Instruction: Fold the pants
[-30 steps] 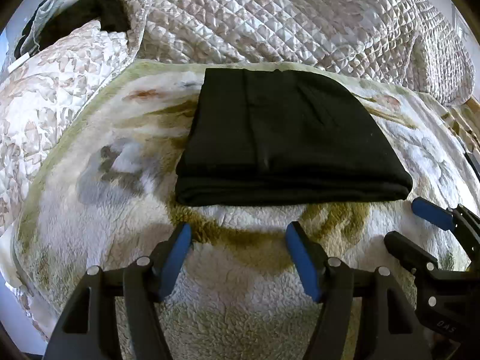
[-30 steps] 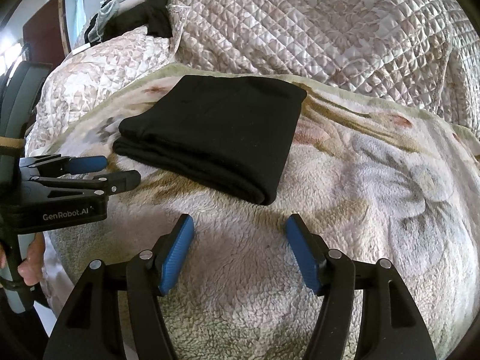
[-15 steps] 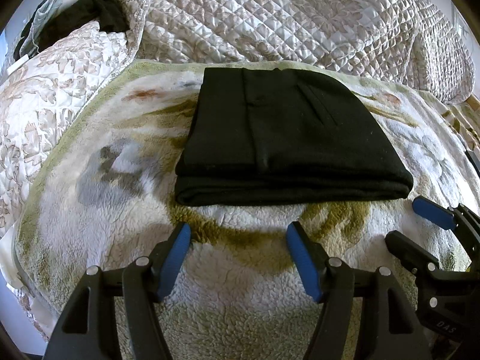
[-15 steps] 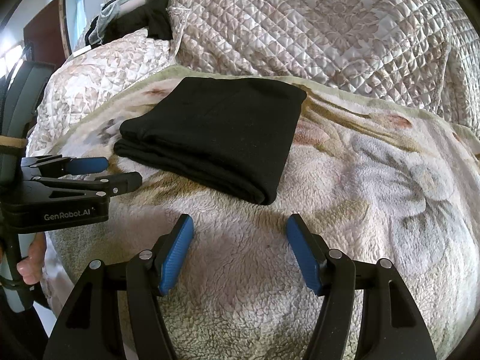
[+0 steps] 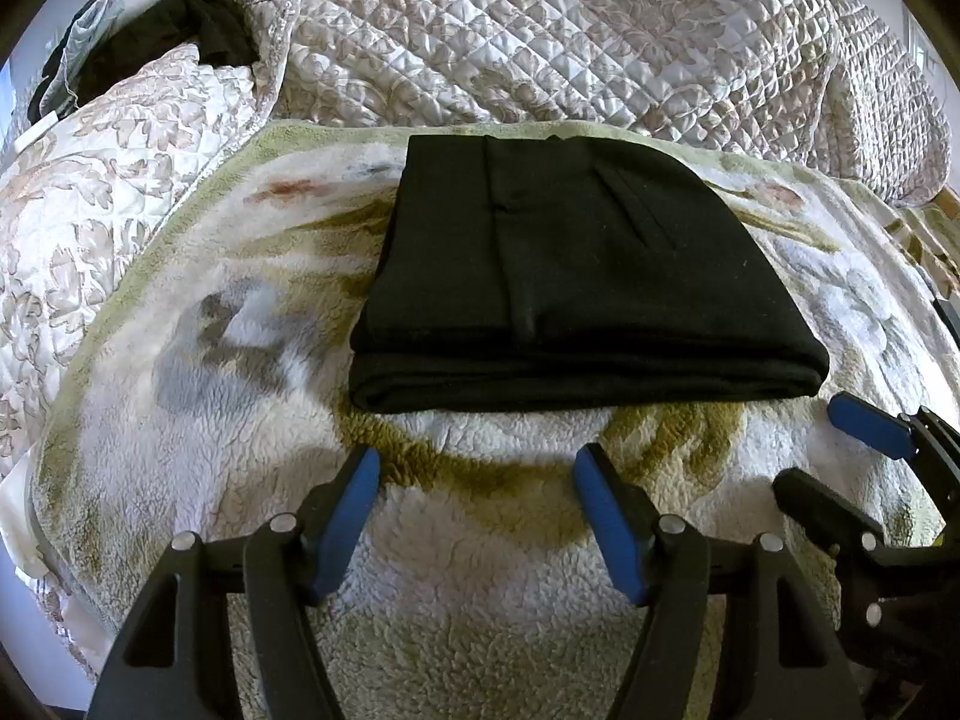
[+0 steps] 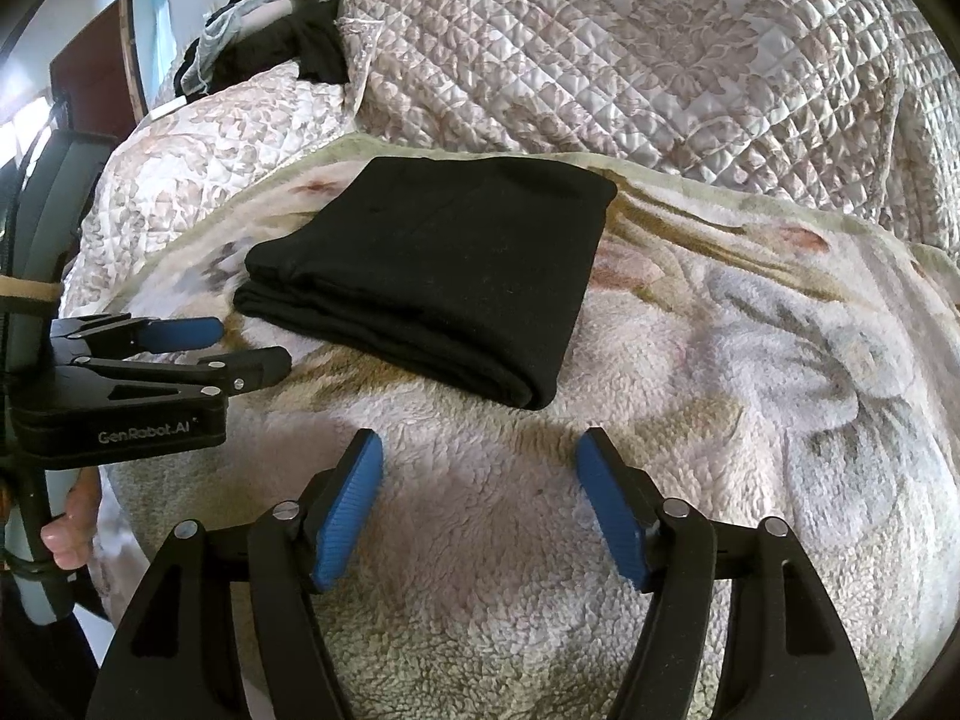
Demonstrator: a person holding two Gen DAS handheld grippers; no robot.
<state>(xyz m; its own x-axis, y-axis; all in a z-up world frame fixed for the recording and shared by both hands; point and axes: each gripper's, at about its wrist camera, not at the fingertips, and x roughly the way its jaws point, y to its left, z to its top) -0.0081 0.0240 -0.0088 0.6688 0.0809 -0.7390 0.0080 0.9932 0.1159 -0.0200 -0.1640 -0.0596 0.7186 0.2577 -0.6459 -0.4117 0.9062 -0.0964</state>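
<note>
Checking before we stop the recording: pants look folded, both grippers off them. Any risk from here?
1. The folded black pants lie on a soft fleece blanket; a nudge could slide the layers.
2. The open left gripper and right gripper sit close to the near fold; moving forward might snag it.

Two fisheye cams, one on each gripper I hold, both angled down and forward along the fingers.

Left cam: looks over my left gripper (image 5: 477, 468) straight at the long folded edge of the black pants (image 5: 576, 276), close, w/ the fleece blanket (image 5: 198, 420) filling the foreground and the quilted bedspread (image 5: 600, 30) behind. My right gripper (image 5: 822, 450) pokes in at the right edge.

Right cam: looks over that gripper (image 6: 480, 462), set further right, so it sees the pants (image 6: 444, 276) at an angle, corner nearest, up-left of centre. The left gripper (image 6: 246, 348) enters from the left edge.

Both views share the pants, blanket (image 6: 750, 420), bedspread (image 6: 660, 48) and the dark clothes pile (image 5: 168, 30) at top left.
</note>
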